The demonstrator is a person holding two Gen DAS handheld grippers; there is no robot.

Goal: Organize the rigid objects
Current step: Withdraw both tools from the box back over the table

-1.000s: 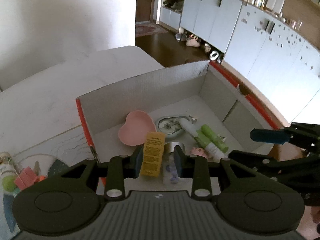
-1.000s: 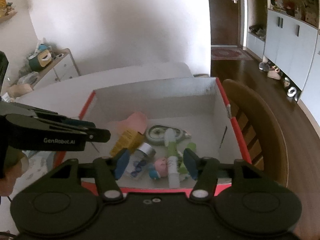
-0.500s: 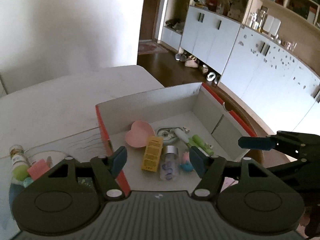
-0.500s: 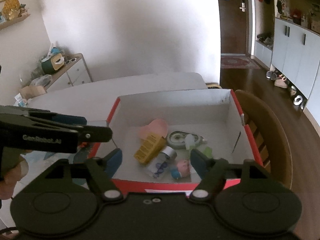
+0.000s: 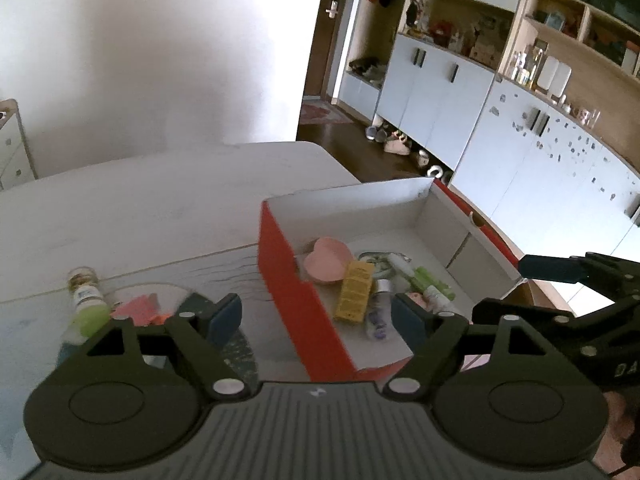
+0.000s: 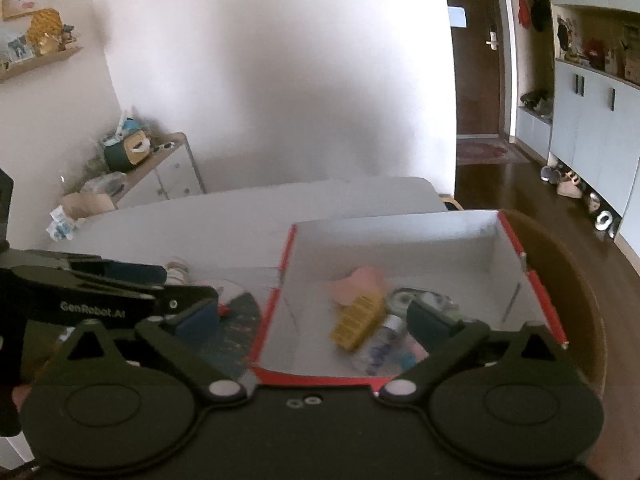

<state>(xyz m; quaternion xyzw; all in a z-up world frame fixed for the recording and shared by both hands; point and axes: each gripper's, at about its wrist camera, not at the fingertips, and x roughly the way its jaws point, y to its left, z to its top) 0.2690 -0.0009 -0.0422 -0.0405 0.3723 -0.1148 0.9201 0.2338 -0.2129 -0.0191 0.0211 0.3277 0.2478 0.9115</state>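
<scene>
Both grippers are seen with jaws opening and nothing between them. The green bottle (image 5: pixel 86 304) is left lying on the desk (image 5: pixel 160 208), left of the red box (image 5: pixel 296 300), long axis pointing away, nearest the left gripper (image 5: pixel 316 316); the right gripper (image 6: pixel 312 316) is parked over the box.

The white table (image 5: pixel 160 208) carries a red box (image 5: pixel 296 292), a bottle (image 5: pixel 86 300) and a plate (image 5: pixel 240 344).

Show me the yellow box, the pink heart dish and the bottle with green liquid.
yellow box (image 5: pixel 354 297), left wrist view, middle of its printed top face
pink heart dish (image 5: pixel 326 264), left wrist view, centre of its hollow
green liquid bottle (image 5: pixel 89 298), left wrist view, on its label
</scene>
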